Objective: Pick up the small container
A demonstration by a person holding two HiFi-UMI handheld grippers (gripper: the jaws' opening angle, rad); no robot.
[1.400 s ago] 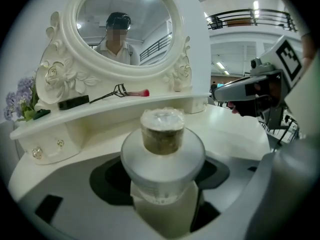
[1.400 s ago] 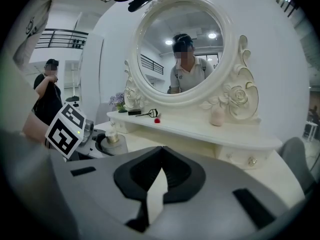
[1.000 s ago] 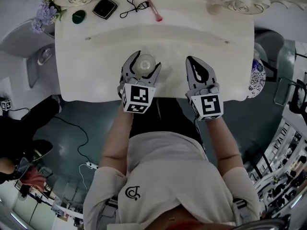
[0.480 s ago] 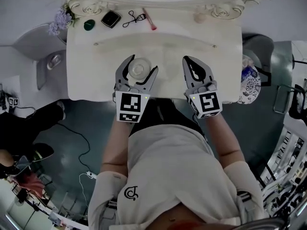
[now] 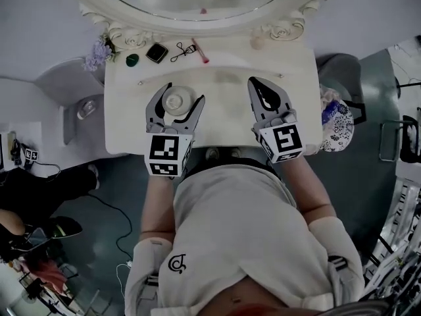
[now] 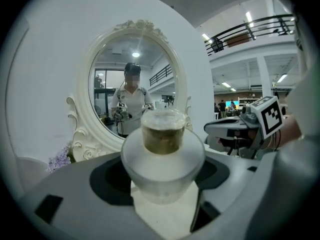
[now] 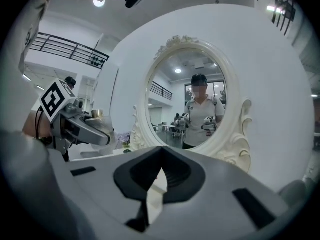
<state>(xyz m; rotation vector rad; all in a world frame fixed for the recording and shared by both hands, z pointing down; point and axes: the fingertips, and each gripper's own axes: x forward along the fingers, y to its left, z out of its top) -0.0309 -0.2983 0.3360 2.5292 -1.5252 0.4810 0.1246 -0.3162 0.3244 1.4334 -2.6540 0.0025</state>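
Note:
The small container (image 5: 176, 100) is a frosted jar with a paler lid. It sits between the jaws of my left gripper (image 5: 177, 101), held above the white vanity table (image 5: 223, 127). In the left gripper view the jar (image 6: 162, 149) fills the centre, upright, with both grey jaws pressed against its sides and the oval mirror (image 6: 135, 91) behind it. My right gripper (image 5: 258, 86) hovers to the right of the jar at about the same height, jaws together and empty. In the right gripper view its tips (image 7: 160, 156) meet, and the left gripper (image 7: 85, 128) with the jar (image 7: 98, 115) shows at the left.
Along the table's back edge lie purple flowers (image 5: 99, 52), a green disc (image 5: 132, 60), a black compact (image 5: 156, 52), an eyelash curler (image 5: 180, 51) and a pink brush (image 5: 200, 51). A blue-and-white patterned object (image 5: 335, 125) sits off the right end. The ornate mirror frame (image 5: 131, 30) rises behind.
Both grippers have risen from the tabletop, the left one carrying the jar with it. The table now looks farther below, and the mirror has come into view.

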